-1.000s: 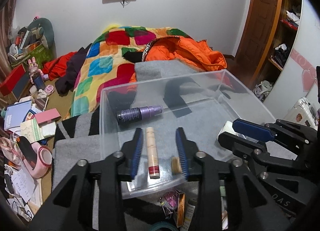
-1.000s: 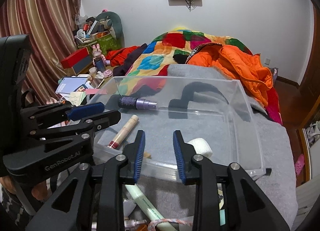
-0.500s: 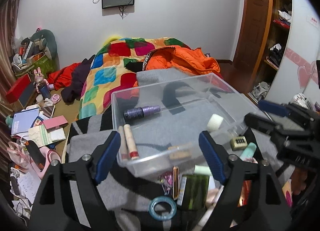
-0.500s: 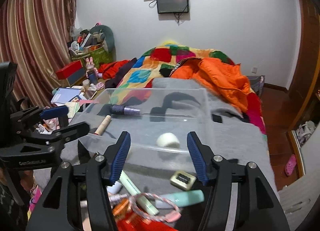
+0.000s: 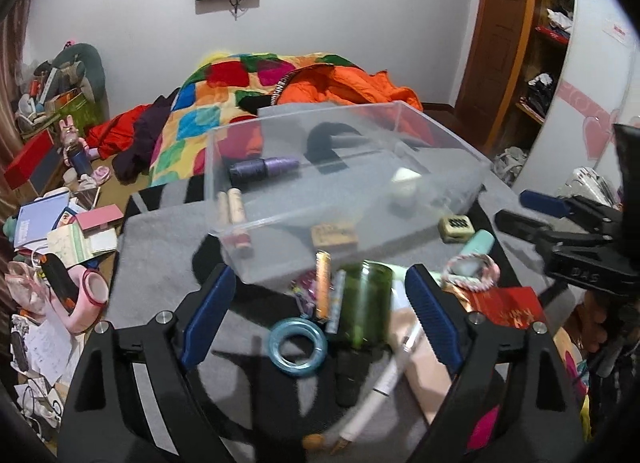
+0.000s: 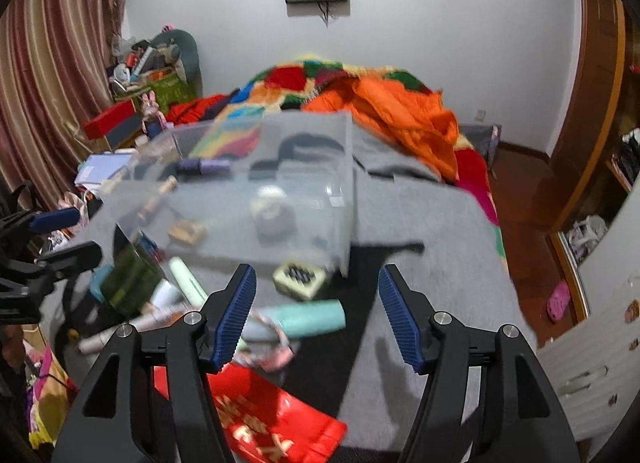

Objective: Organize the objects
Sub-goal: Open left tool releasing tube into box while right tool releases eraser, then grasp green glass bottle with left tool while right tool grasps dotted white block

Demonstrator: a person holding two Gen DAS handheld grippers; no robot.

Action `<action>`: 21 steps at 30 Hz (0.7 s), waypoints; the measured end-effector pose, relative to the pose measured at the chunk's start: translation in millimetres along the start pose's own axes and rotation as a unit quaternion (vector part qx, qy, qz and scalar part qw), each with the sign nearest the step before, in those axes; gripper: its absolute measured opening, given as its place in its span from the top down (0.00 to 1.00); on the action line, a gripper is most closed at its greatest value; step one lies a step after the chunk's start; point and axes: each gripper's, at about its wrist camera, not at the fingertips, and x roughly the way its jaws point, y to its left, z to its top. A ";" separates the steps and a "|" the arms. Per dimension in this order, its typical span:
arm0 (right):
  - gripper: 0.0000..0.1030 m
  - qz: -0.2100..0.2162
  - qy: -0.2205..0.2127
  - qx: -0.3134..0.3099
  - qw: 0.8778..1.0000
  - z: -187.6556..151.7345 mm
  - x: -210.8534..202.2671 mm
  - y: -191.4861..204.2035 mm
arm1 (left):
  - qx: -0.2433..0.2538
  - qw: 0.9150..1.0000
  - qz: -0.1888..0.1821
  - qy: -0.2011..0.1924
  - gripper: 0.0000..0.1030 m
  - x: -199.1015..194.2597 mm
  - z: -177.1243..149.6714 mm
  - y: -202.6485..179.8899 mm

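A clear plastic box [image 5: 440, 135] [image 6: 344, 199] sits on a grey blanket. It holds a purple bottle [image 5: 264, 167], a beige tube [image 5: 238, 215], a white roll [image 5: 404, 187] and a small tan block [image 5: 334, 234]. In front of it lie a green jar [image 5: 366, 303] [image 6: 130, 279], a blue ring [image 5: 297, 346], a mint tube [image 6: 306, 317] [image 5: 478, 243], a cream keypad box [image 6: 300, 277] [image 5: 456, 226] and a red packet [image 6: 272, 419]. My left gripper [image 5: 320, 321] is open and empty over the jar. My right gripper [image 6: 318, 315] is open and empty over the mint tube.
A bed with a patchwork quilt [image 5: 224, 103] and an orange jacket [image 6: 396, 119] lies behind the box. Books and clutter [image 5: 60, 231] cover the floor at left. A wooden door and shelves [image 5: 532, 55] stand at right. The grey blanket [image 6: 432, 263] spreads to the right.
Both grippers have opened wide and drawn back from the clear box. The loose items in front of the box have come into view beneath them.
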 end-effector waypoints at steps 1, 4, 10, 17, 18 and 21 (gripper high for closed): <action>0.42 0.000 0.005 0.003 1.000 -3.0 2.6 -1.4 | 0.004 1.000 -0.001 -0.001 0.20 0.0 -1.6 -3.1; 0.42 0.007 0.019 0.013 1.000 -10.1 10.6 -4.9 | 0.013 1.000 -0.013 0.007 0.36 5.9 -4.3 -11.6; 0.42 0.015 0.031 0.010 0.999 -8.7 27.3 0.3 | 0.013 0.999 -0.034 0.035 0.51 22.6 -9.6 -18.3; 0.42 0.018 0.053 0.007 0.998 -3.1 51.0 9.2 | 0.016 0.998 -0.036 0.048 0.51 33.1 -13.2 -16.6; 0.42 0.018 0.056 0.007 0.998 -3.3 53.4 10.3 | 0.017 0.998 -0.037 0.047 0.51 33.1 -13.8 -17.0; 0.42 0.015 0.066 0.005 0.998 -3.4 61.3 13.5 | 0.029 0.998 -0.036 0.046 0.51 34.2 -14.7 -21.9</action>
